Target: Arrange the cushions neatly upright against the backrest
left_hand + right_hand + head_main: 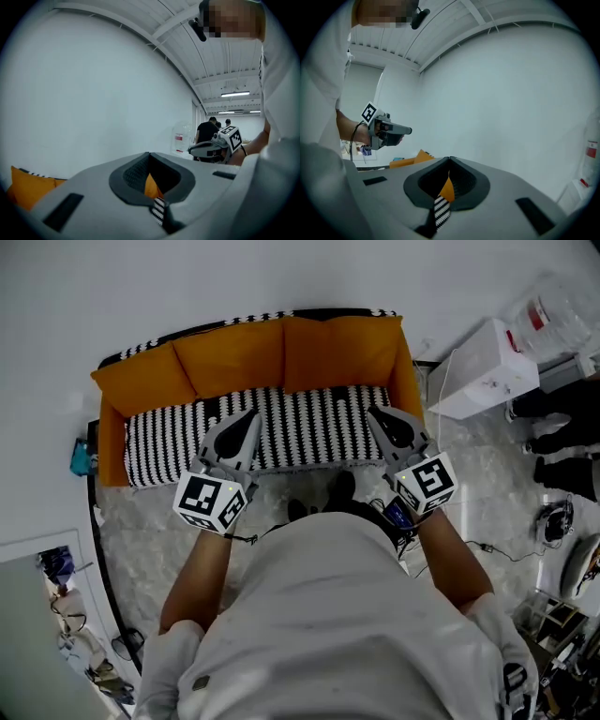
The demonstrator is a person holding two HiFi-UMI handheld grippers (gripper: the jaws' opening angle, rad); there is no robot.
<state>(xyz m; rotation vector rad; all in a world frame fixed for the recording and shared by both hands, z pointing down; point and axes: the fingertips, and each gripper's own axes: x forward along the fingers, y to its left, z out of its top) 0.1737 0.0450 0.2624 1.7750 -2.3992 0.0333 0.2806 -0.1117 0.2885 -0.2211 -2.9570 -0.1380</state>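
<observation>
Three orange cushions stand upright in a row against the sofa's backrest: the left one [141, 379], the middle one [230, 357] and the right one [339, 348]. Below them lies the black-and-white striped seat [309, 427]. My left gripper [250, 415] hovers over the seat's front left, shut and empty. Over the front right my right gripper [374, 413] is shut and empty too. In the left gripper view the jaws [150, 154] meet, with only a slit of orange and stripes between them. The right gripper view [449, 159] shows the same.
Orange armrests close the sofa at the left [112, 442] and the right [406, 367]. A white box [483, 371] and a water bottle [553, 310] stand to the right. People's legs [562, 437] and cables [558, 517] are farther right. A teal object [82, 457] lies left of the sofa.
</observation>
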